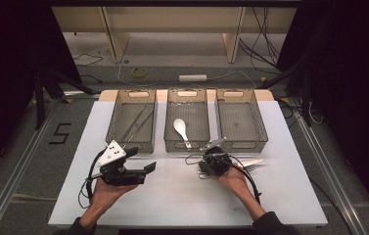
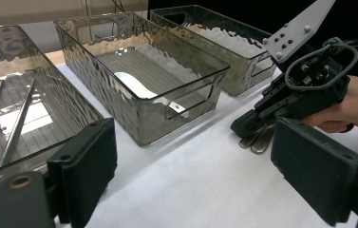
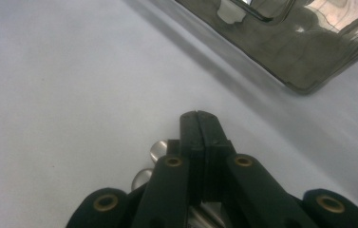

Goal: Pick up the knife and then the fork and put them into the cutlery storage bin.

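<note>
My right gripper (image 1: 202, 169) lies low on the white tabletop (image 1: 182, 196), just in front of the middle bin, with its jaws shut tip to tip (image 3: 198, 114). Metal cutlery (image 1: 255, 164) lies under it; two rounded handle ends (image 3: 155, 149) poke out beside the jaws, and I cannot tell whether one is pinched. The left gripper view shows the same handle ends (image 2: 255, 140) below that gripper's tip (image 2: 243, 127). My left gripper (image 1: 143, 160) hovers at the front left with its jaws wide open (image 2: 191, 156) and nothing between them.
Three clear bins stand in a row at the back. The left bin (image 1: 130, 145) holds long metal sticks (image 1: 135, 125), the middle bin (image 1: 172, 145) a white spoon (image 1: 181, 128), and nothing lies in the right bin (image 1: 243, 144). Cables trail from both grippers.
</note>
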`<state>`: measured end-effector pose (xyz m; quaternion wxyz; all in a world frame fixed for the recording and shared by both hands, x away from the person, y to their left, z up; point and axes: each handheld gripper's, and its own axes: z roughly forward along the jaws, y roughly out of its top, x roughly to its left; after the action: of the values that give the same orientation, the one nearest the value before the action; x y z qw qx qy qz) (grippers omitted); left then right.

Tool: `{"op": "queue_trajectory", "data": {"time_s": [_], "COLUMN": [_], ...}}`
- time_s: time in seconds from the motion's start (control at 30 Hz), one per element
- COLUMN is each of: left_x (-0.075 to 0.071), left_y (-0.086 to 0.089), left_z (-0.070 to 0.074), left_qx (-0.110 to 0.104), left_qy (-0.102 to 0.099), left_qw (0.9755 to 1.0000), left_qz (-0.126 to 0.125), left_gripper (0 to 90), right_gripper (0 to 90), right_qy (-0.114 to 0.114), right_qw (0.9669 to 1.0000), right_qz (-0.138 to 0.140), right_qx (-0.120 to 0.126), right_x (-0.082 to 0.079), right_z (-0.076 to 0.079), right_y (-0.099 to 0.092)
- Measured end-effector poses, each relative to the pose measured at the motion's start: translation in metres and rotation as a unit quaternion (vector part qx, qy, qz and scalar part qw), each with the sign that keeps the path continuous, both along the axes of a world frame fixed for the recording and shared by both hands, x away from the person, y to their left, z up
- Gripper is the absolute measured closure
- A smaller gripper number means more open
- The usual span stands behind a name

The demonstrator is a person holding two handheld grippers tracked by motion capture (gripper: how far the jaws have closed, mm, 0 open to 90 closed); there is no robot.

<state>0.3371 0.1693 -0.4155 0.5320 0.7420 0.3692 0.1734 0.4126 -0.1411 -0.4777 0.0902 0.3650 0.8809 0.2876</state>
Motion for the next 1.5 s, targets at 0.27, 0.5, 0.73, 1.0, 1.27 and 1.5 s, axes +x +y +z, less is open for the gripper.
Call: {"op": "queue_trajectory", "data": {"time_s": [0.27, 0.5, 0.73, 1.0, 1.27, 1.5], "left_x": [0.001, 0.0, 0.001, 0.0, 0.0, 0.0], "left_y": [0.001, 0.0, 0.0, 0.0, 0.0, -0.001], "left_z": [-0.001, -0.001, -0.001, -0.001, -0.001, -0.001], "left_qx": [0.002, 0.004, 0.006, 0.004, 0.007, 0.007], "left_qy": [0.002, 0.0, 0.001, 0.0, 0.001, 0.001], "left_qw": [1.0, 1.0, 1.0, 1.0, 1.0, 1.0], "left_qz": [0.001, 0.0, 0.0, 0.001, 0.001, 0.001], "left_gripper": [14.9, 14.9, 14.9, 14.9, 15.0, 15.0], "right_gripper": [90.0, 90.0, 90.0, 90.0, 90.0, 90.0], "right_qy": [0.019, 0.028, 0.044, 0.06, 0.075, 0.083], "right_qw": [0.9998, 0.9995, 0.9987, 0.9977, 0.9965, 0.9958], "right_qz": [0.004, 0.011, 0.024, 0.032, 0.036, 0.039], "right_qx": [0.003, 0.006, 0.003, 0.004, 0.004, -0.001], "right_x": [-0.002, -0.011, -0.024, -0.043, -0.062, -0.075], "right_z": [0.002, 0.002, 0.003, 0.004, 0.005, 0.006], "right_y": [-0.002, -0.005, -0.009, -0.021, -0.036, -0.05]}}
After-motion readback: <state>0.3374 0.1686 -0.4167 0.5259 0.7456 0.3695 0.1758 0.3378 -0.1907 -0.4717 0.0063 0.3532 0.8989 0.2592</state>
